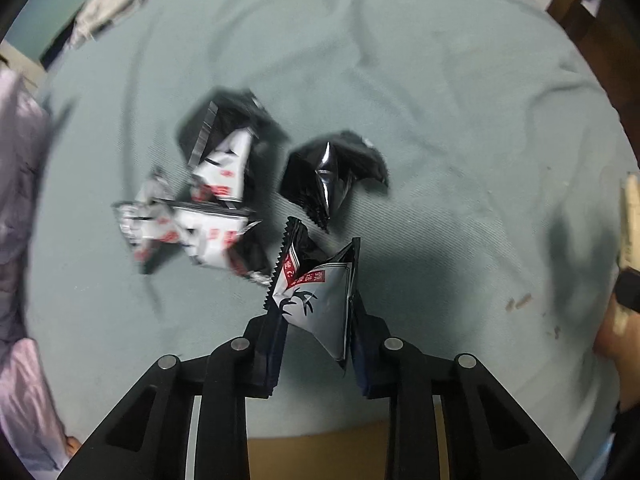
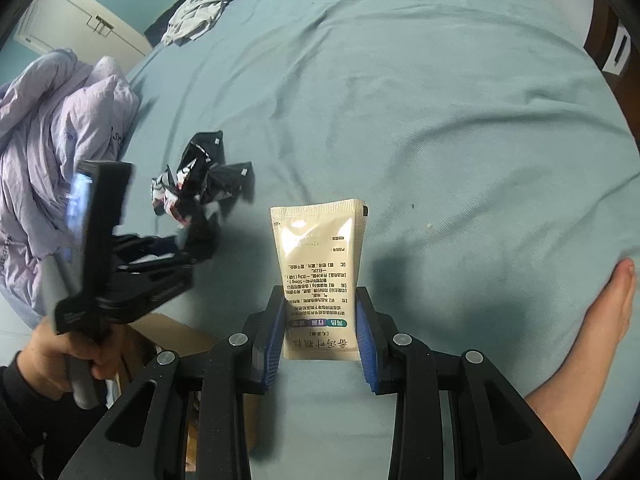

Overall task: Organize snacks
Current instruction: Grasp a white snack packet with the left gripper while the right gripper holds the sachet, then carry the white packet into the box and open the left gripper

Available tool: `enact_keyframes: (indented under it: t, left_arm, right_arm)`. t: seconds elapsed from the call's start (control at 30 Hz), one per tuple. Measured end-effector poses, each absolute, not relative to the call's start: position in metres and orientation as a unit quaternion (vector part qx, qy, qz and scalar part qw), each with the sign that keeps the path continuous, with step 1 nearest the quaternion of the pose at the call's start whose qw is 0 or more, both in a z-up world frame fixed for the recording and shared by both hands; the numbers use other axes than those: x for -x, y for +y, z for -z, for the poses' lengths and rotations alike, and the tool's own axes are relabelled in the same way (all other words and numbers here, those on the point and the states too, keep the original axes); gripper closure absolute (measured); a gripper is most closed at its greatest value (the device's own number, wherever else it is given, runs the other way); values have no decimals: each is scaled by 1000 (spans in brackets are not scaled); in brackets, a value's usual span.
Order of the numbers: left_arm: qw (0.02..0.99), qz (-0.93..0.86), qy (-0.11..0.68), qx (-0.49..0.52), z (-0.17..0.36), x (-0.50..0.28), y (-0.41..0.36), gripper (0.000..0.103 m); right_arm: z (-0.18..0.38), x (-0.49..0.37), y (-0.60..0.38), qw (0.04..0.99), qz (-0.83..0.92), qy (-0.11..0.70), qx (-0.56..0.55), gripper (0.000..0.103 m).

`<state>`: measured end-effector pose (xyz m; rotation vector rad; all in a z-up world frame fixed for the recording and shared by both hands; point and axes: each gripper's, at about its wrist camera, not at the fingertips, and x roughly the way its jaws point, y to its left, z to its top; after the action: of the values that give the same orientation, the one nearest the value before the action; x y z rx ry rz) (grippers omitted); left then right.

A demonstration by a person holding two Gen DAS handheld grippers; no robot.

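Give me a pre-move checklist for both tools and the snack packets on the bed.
1. Left tool closed on the black-and-white packet: ok, fingers press its edges, packet crumpled.
2. Right tool holding the beige sachet: ok, upright between the blue pads.
3. Remaining packets clear of the left tool: ok, apart on the sheet.
4. The two tools apart: ok, left one shows off to the side in the right wrist view.
5. Bare foot clear of the right tool: ok, off to the side.
6. Drop-off container: cannot tell, only a cardboard edge shows.
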<state>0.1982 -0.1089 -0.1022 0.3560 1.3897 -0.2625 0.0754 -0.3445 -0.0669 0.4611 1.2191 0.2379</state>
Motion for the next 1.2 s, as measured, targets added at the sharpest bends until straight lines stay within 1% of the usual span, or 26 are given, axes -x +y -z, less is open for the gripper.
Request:
enact_keyframes:
  t: [0.2, 0.37, 0.5, 0.7, 0.83, 0.97, 1.2]
  left_arm:
    - [776, 146, 594, -153, 39, -153, -93, 76]
    - [796, 154, 567, -148, -14, -108, -71, 76]
    - [806, 159, 554, -133, -41, -81, -47, 76]
    - [806, 149, 560, -122, -39, -47, -16, 76]
    - [799, 158, 560, -151, -31, -23, -18, 76]
    - [790, 173, 564, -169, -19, -7, -22, 76]
    - [775, 192, 556, -231, 8, 10, -38, 75]
  right_arm:
    - [54, -63, -326, 786, -100, 583, -182, 72]
    - [14, -48, -298, 802, -107, 571, -135, 72]
    - [-16, -34, -280, 811, -111, 562, -119, 72]
    - [-56, -10, -258, 824, -120, 546, -98, 72]
    - [-73, -1, -249, 829, -124, 537, -98, 72]
    - [-82, 6, -244, 829, -124, 537, -98, 72]
    - [-86, 9, -238, 827, -125, 542, -87, 72]
